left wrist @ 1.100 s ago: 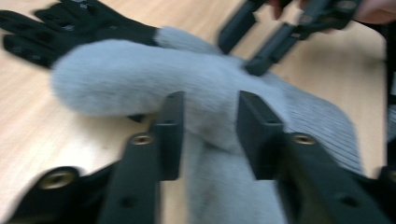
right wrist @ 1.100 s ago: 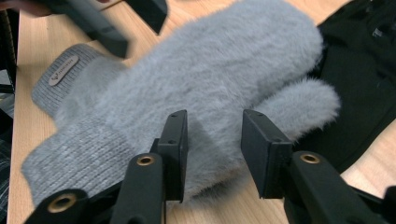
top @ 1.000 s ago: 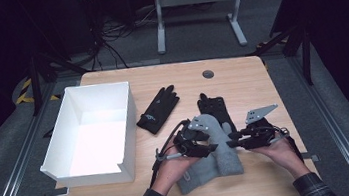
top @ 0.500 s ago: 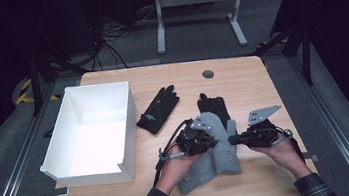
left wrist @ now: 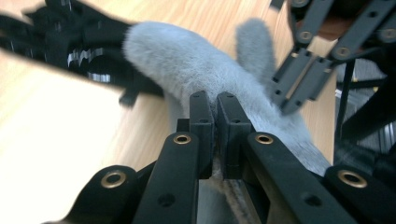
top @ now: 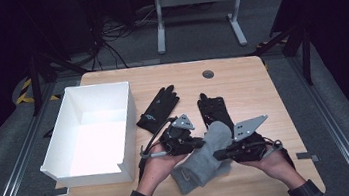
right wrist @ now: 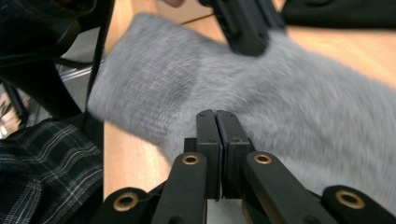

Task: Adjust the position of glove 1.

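The grey mitten (top: pixel 205 162) lies on the near part of the counter (top: pixel 240 72), between the two hands, and both tools already have it. The left tool (top: pixel 202 144) is closed on the fuzzy fabric at one edge; in the left gripper view its two black jaws stand pressed together with grey pile (left wrist: pixel 187 60) squeezed between them. The right tool (top: pixel 222 153) is closed in the same way on the opposite side, and in the right gripper view the mitten (right wrist: pixel 289 107) spreads wide just past its jaws. The top part of the mitten seems to be raised a little from the wood, while its cuff end rests on the counter near the person. So I judge that the grasping step is done and the lifting has only begun. What is left, as I read it, is to carry the mitten to the white box (top: pixel 90 164) at the left, which has nothing visible inside. Two black gloves, one (top: pixel 160 110) beside the box and another (top: pixel 214 110) just behind the mitten, lie untouched on the counter, so probably they wait for their turn too.
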Motion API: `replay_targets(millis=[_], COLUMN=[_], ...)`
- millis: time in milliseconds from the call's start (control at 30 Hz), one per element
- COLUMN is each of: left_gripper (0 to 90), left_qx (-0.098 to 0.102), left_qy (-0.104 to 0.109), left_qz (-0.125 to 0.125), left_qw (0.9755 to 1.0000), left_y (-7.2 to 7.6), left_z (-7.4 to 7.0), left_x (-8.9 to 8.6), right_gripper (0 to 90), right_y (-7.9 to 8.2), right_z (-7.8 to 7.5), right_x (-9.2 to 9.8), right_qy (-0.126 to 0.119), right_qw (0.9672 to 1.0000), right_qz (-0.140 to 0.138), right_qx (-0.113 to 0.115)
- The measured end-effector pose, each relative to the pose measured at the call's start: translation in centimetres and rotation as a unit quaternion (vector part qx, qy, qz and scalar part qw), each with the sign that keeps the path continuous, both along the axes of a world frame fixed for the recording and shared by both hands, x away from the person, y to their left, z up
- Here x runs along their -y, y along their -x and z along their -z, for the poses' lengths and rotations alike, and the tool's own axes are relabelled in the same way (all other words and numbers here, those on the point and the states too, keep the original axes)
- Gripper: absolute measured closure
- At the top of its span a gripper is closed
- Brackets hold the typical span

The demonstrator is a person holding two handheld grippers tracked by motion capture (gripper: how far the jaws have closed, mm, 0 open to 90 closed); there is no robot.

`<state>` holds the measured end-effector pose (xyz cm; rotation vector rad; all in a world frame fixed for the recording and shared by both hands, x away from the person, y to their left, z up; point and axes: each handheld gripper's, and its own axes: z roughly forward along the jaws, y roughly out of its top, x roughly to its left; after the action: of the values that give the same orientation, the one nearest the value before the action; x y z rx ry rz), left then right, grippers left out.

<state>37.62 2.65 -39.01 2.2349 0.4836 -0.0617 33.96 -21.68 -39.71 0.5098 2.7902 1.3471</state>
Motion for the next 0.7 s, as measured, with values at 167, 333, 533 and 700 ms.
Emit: replay_targets(millis=[167, 333, 533, 700], left_gripper=[84.9, 71.7, 53.2, 48.1], left_qx=[-0.017, -0.012, 0.006, 0.004], left_qy=[-0.013, 0.007, 0.009, 0.006], left_qz=[0.002, -0.011, -0.027, -0.033], left_qw=[0.9998, 0.9998, 0.9996, 0.9994], left_y=[-0.2, -0.2, 1.3, 2.7], left_z=[1.6, 1.2, 0.7, 0.9], left_x=[-0.3, -1.3, -2.6, -3.7], right_gripper=[89.3, 73.9, 66.8, 63.9], right_y=[-0.1, -0.5, -2.1, -4.7], right_z=[1.3, 1.4, -0.2, 0.3], right_x=[-1.6, -1.2, 1.8, 4.2], right_qy=[0.023, 0.013, -0.009, -0.004], right_qw=[0.9996, 0.9998, 0.9979, 0.9925], right_qz=[-0.011, -0.002, 0.063, 0.122], right_qx=[-0.011, -0.017, 0.013, 0.012])
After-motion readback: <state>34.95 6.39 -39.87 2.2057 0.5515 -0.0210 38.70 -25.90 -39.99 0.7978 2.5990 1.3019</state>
